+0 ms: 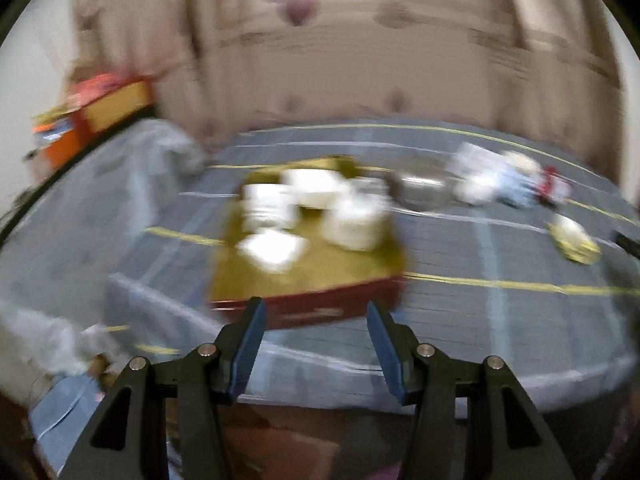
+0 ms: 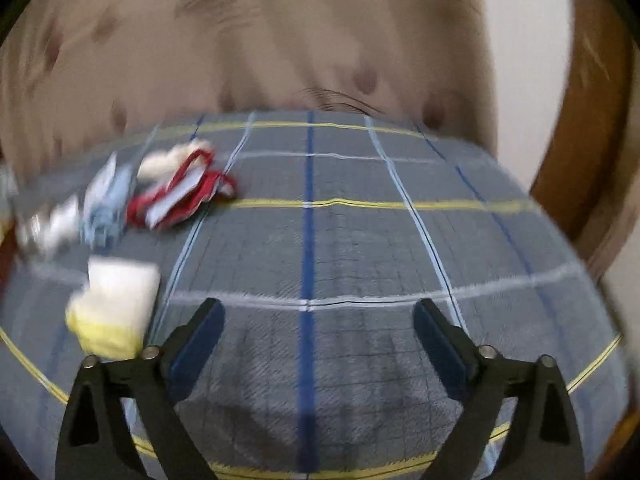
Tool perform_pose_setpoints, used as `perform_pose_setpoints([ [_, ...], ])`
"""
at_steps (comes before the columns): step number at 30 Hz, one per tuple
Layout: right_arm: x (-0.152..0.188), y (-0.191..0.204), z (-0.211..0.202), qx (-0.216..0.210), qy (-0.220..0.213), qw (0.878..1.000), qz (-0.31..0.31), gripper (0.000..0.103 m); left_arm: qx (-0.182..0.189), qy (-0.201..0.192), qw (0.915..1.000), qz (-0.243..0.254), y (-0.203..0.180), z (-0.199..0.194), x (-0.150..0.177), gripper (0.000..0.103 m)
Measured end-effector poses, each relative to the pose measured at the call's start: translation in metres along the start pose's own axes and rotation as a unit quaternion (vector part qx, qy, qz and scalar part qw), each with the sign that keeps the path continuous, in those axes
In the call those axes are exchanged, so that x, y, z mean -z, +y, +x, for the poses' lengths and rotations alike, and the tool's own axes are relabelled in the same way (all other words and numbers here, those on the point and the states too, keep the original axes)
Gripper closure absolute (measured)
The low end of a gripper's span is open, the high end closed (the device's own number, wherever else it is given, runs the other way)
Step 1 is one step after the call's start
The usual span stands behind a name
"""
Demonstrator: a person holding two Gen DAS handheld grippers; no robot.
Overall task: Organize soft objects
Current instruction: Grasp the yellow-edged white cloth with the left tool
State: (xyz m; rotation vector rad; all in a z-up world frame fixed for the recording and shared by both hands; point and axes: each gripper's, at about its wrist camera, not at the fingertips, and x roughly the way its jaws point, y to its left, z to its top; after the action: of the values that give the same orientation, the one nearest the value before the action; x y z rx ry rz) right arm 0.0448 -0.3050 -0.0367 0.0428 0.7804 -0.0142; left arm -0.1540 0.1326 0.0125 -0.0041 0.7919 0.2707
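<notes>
Both views are motion-blurred. In the left wrist view my left gripper (image 1: 316,306) is open and empty, just short of a red box with a gold inside (image 1: 316,264) that holds several white folded soft items (image 1: 272,208). A heap of white, blue and red cloths (image 1: 504,180) lies further right, and a yellow-white item (image 1: 572,236) sits nearer. In the right wrist view my right gripper (image 2: 318,308) is open and empty over the bedsheet. A white and yellow folded item (image 2: 116,308) lies by its left finger. The red and white cloth (image 2: 184,192) and blue cloth (image 2: 106,208) lie beyond.
A grey plaid bedsheet (image 2: 360,240) covers the bed. A padded beige headboard (image 1: 360,80) stands behind. Orange and red boxes (image 1: 96,112) sit at the far left, with a grey crumpled cloth (image 1: 168,144) beside them. A wooden frame (image 2: 580,140) is at the right.
</notes>
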Motion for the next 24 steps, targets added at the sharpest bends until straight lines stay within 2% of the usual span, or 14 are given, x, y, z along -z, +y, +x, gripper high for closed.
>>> perform_pose_setpoints([
  [3,-0.002,-0.016,0.006,-0.026,0.011,0.999,0.045,0.005,0.090,0.025,0.9955,0.016,-0.038,0.008,-0.012,0.050],
  [6,0.002,-0.017,0.005,-0.048,0.013,0.998,0.048,0.004,0.183,0.068,0.9804,0.028,-0.082,0.027,-0.031,0.050],
  [9,0.004,-0.013,0.003,-0.057,0.013,0.997,0.041,0.004,0.258,0.120,0.9585,0.021,-0.127,0.056,-0.052,0.050],
  [12,0.008,-0.014,-0.002,-0.074,0.000,0.996,0.044,0.004,0.323,0.174,0.9301,-0.015,-0.161,0.092,-0.075,0.050],
  [16,0.008,-0.019,-0.005,-0.096,-0.011,0.994,0.055,0.004,0.354,0.227,0.9061,-0.047,-0.198,0.135,-0.099,0.050],
  [22,0.006,-0.018,-0.004,-0.122,-0.010,0.991,0.050,0.004,0.350,0.271,0.8946,-0.063,-0.233,0.169,-0.107,0.050],
  [24,0.006,-0.018,-0.005,-0.128,-0.012,0.990,0.049,0.004,0.349,0.276,0.8933,-0.063,-0.240,0.172,-0.108,0.050],
])
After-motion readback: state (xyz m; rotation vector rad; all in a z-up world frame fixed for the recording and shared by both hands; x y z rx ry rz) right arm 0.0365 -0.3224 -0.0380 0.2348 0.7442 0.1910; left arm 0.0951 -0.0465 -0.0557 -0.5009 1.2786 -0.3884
